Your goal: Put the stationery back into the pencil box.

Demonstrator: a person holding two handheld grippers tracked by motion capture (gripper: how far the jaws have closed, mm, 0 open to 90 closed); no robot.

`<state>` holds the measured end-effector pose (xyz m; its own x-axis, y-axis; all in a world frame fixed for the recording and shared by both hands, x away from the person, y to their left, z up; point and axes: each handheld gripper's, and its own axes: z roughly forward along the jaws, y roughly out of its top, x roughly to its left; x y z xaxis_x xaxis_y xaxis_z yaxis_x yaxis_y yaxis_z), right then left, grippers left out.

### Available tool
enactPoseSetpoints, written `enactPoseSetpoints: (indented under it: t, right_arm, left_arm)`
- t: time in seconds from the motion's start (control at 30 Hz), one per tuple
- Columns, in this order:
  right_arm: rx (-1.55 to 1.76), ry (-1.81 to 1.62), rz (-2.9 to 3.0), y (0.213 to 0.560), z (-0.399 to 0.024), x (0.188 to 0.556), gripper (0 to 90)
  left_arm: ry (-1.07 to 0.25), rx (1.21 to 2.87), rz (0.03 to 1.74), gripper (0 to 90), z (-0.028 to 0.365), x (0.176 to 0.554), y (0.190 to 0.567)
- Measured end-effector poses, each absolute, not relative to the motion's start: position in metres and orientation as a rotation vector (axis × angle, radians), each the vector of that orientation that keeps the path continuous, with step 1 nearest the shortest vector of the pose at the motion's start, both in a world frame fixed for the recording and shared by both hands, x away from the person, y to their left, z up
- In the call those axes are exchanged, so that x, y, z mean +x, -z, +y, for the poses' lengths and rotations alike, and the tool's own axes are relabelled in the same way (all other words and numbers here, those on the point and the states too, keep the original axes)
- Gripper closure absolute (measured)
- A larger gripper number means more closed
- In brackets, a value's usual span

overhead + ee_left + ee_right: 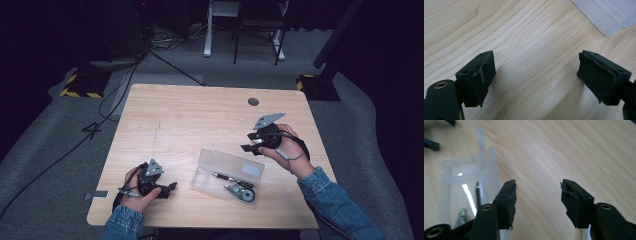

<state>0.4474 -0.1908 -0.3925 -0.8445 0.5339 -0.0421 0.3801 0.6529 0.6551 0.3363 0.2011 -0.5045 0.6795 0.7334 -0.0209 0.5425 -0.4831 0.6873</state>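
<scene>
1. Nearest, one left gripper (172, 187): resting low on the table (200, 107) on the near-left side of the case, jaws spread wide with bare wood between them, grasping nothing.
2. One clear plastic case (227, 176): lying open near the table's front edge, lid laid back on its far side. Its frosted corner (609, 15) shows just beyond the left gripper's jaws.
3. Case contents: one dark pen (227, 176) and one greenish roundish item (241, 192), too small to identify, both lying in the near tray.
4. One right gripper (246, 141): raised off the table beyond the case's right end, jaws parted about halfway and empty; the case wall (484, 162) stands beside its left jaw.
5. One round hole (253, 101): well beyond the case, near the table's far edge.
6. Risk, judged: the light case may skid or tip if one jaw catches the upright lid while nothing steadies it.
7. Risk, judged: reaching for the thin pen with half-parted jaws could knock it against the tray wall.
</scene>
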Motion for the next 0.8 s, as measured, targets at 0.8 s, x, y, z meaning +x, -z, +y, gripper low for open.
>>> enactPoseSetpoints:
  t: [0.8]
  right_arm:
    - [1.094,-0.62,2.632,0.446,-0.225,0.519,50.9]
  left_arm:
    - [-0.362,2.208,0.976,14.8,0.201,0.336,0.505]
